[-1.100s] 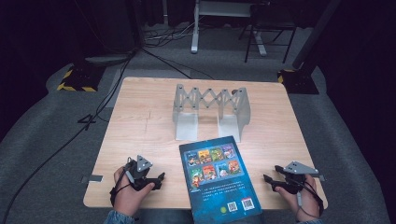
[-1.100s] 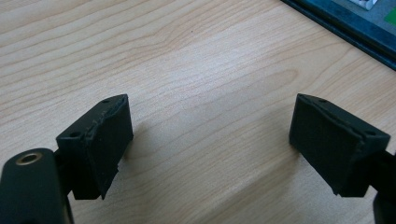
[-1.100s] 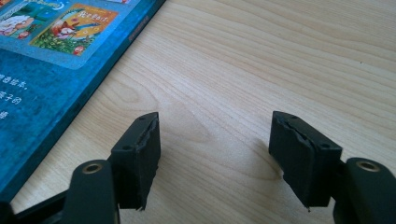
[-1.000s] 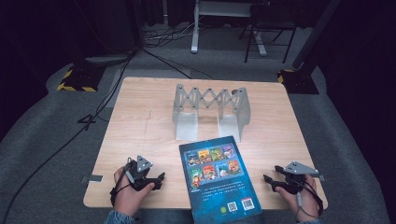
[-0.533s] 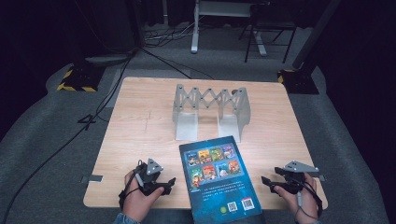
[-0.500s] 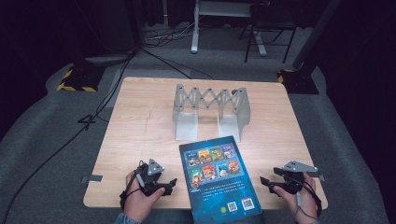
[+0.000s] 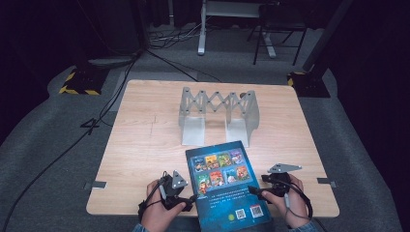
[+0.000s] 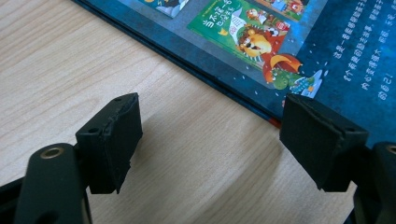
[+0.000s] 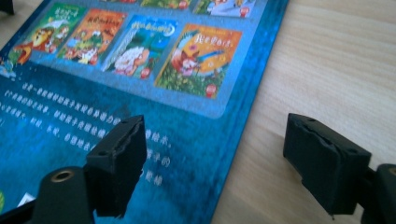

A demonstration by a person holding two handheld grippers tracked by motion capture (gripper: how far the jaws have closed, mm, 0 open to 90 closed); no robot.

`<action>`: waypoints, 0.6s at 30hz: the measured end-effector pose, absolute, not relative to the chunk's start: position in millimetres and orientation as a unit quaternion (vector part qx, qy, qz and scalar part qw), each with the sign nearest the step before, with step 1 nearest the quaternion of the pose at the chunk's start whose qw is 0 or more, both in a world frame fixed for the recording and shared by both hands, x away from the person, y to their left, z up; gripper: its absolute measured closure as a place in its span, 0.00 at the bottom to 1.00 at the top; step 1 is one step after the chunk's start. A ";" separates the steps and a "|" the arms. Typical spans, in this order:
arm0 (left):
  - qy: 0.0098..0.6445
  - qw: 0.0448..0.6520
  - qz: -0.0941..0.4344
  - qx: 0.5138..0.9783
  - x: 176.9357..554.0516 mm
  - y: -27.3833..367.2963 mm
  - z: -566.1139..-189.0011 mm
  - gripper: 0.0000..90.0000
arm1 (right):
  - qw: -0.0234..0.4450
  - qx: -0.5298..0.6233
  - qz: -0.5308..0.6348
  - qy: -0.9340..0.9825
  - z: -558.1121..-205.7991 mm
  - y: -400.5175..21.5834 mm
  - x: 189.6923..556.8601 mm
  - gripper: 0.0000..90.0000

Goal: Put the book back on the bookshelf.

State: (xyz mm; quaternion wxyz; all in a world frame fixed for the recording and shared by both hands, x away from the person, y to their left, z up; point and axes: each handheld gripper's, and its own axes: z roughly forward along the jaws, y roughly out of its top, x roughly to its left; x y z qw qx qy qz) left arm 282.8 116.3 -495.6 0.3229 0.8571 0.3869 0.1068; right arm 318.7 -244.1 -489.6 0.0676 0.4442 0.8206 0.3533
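A blue picture book (image 7: 225,186) lies flat, back cover up, at the front middle of the wooden table (image 7: 140,145). My left gripper (image 7: 191,199) is at the book's left edge with its jaws wide apart. In the left gripper view the left gripper (image 8: 210,140) hovers over bare wood, and one pad (image 8: 317,135) sits at the edge of the book (image 8: 280,42). My right gripper (image 7: 254,191) is at the book's right edge. Its jaws have just been opening. In the right gripper view the right gripper (image 9: 215,158) straddles the edge of the book (image 9: 93,116) without pressing on it.
A grey metal accordion rack (image 7: 217,113) stands at the back middle of the table. Black cables (image 7: 92,125) trail over the grey floor at the left. Yellow-and-black stand bases (image 7: 77,82) sit beyond the table's far corners.
The left gripper has slid right to the book's left edge. The right gripper has slid left to the book's right edge.
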 end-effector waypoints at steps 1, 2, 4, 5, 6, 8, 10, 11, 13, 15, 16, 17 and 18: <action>0.388 0.314 0.115 0.859 282.5 116.5 -495.3 0.25 | 0.069 0.445 0.357 0.818 -490.2 -243.0 320.0 0.24; 0.388 0.303 0.131 0.861 282.7 117.4 -495.0 0.26 | 0.068 0.446 0.358 0.818 -490.3 -242.5 320.8 0.24; 0.389 0.306 0.124 0.860 283.5 119.0 -495.4 0.25 | 0.069 0.448 0.359 0.816 -490.5 -241.2 321.7 0.24; 0.385 0.309 0.123 0.861 284.0 120.2 -495.7 0.25 | 0.070 0.448 0.359 0.816 -490.6 -239.9 322.5 0.24; 0.384 0.309 0.121 0.862 284.2 120.8 -495.6 0.25 | 0.065 0.446 0.361 0.817 -490.6 -235.4 323.7 0.24; 0.383 0.310 0.123 0.861 284.1 120.7 -496.0 0.25 | 0.060 0.446 0.363 0.816 -490.5 -233.5 324.0 0.25; 0.381 0.314 0.124 0.861 283.3 119.2 -496.8 0.25 | 0.048 0.449 0.359 0.817 -488.9 -226.6 325.6 0.25; 0.381 0.314 0.124 0.861 283.3 119.2 -496.8 0.25 | 0.047 0.453 0.356 0.816 -488.4 -225.7 326.4 0.25; 0.376 0.319 0.125 0.861 282.5 117.4 -497.4 0.26 | 0.046 0.457 0.358 0.813 -488.4 -225.4 326.9 0.25; 0.376 0.318 0.122 0.862 281.1 115.5 -496.6 0.28 | 0.033 0.465 0.366 0.805 -488.4 -226.5 328.0 0.25; 0.373 0.319 0.122 0.863 280.8 115.2 -496.1 0.32 | 0.027 0.470 0.371 0.800 -488.6 -227.7 328.6 0.25; 0.373 0.319 0.122 0.863 280.6 115.2 -496.0 0.32 | 0.028 0.470 0.371 0.800 -488.8 -227.7 328.5 0.25; 0.374 0.318 0.120 0.863 280.2 115.2 -495.4 0.33 | 0.029 0.470 0.371 0.800 -488.8 -227.5 328.2 0.25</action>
